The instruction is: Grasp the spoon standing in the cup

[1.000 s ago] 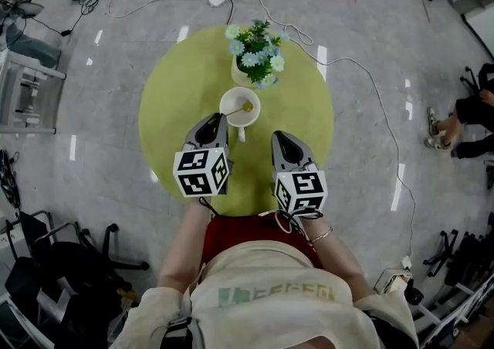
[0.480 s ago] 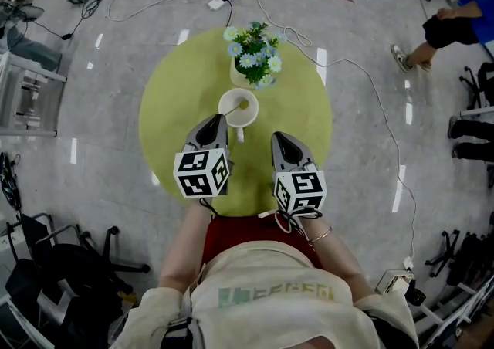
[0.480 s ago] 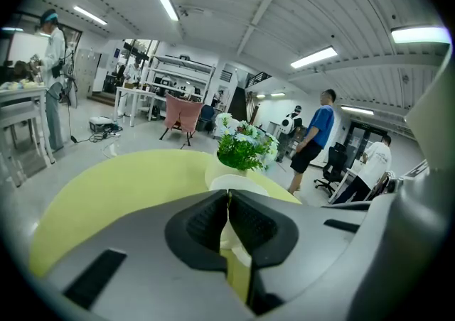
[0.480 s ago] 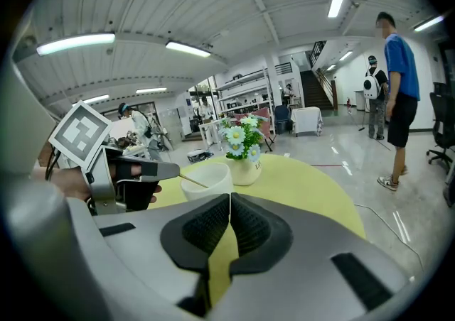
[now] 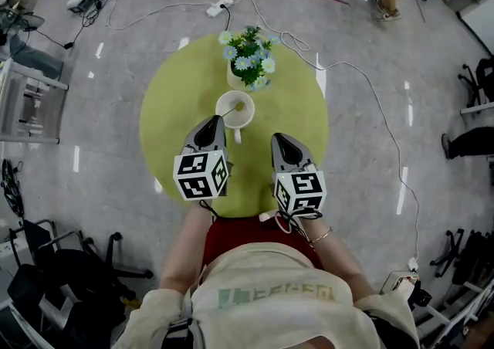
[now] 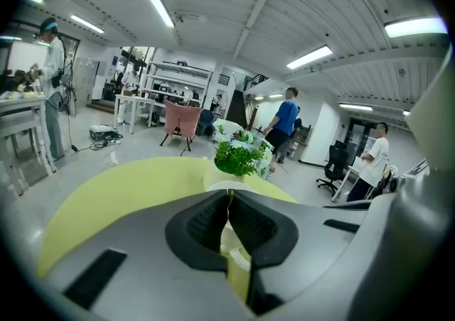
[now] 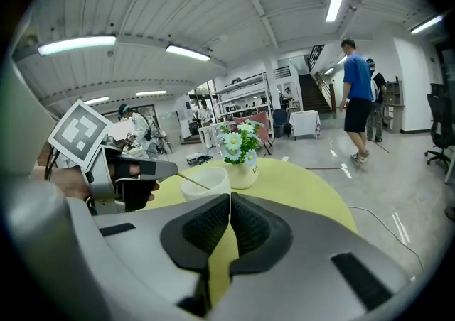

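Support: round yellow-green table (image 5: 297,120), standing on glossy grey floor (image 5: 108,77)
Centre: white ceramic cup (image 5: 235,106)
Far side: cream vase of blue-and-white flowers (image 5: 247,58), just beside the cup

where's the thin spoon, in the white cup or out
In: the thin spoon leans inside the white cup, handle reaching the left gripper.

Before me a round yellow-green desk (image 5: 174,100) carries a pot of white and blue flowers (image 5: 247,58) near its far edge. Beyond that edge, white cables (image 5: 166,6) and a power strip (image 5: 215,8) lie on the grey floor (image 5: 370,147).
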`<act>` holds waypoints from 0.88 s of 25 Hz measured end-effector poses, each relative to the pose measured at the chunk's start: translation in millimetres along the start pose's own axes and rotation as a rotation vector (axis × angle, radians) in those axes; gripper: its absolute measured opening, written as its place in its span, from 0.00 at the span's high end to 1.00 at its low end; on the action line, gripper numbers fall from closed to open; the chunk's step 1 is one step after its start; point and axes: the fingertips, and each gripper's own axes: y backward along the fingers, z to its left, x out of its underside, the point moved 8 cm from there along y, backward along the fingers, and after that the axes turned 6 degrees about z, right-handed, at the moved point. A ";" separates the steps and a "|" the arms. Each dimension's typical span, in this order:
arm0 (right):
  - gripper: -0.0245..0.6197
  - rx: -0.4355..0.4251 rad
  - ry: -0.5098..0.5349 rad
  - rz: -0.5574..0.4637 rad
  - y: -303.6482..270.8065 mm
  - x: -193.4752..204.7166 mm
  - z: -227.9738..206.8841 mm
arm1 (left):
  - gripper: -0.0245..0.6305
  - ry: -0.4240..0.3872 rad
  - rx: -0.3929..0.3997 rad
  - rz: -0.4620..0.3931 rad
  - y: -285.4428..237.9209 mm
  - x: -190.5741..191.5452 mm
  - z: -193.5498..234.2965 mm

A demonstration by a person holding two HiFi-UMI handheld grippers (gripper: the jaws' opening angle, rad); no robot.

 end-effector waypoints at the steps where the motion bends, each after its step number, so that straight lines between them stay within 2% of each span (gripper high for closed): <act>1: 0.90 0.001 0.001 -0.003 1.9 -1.0 0.4 | 0.92 -0.002 -0.001 -0.004 1.6 -0.5 -1.1; 22: 0.90 0.009 0.028 -0.085 41.3 -8.3 0.5 | 0.92 -0.055 -0.017 -0.095 42.5 -7.5 -26.7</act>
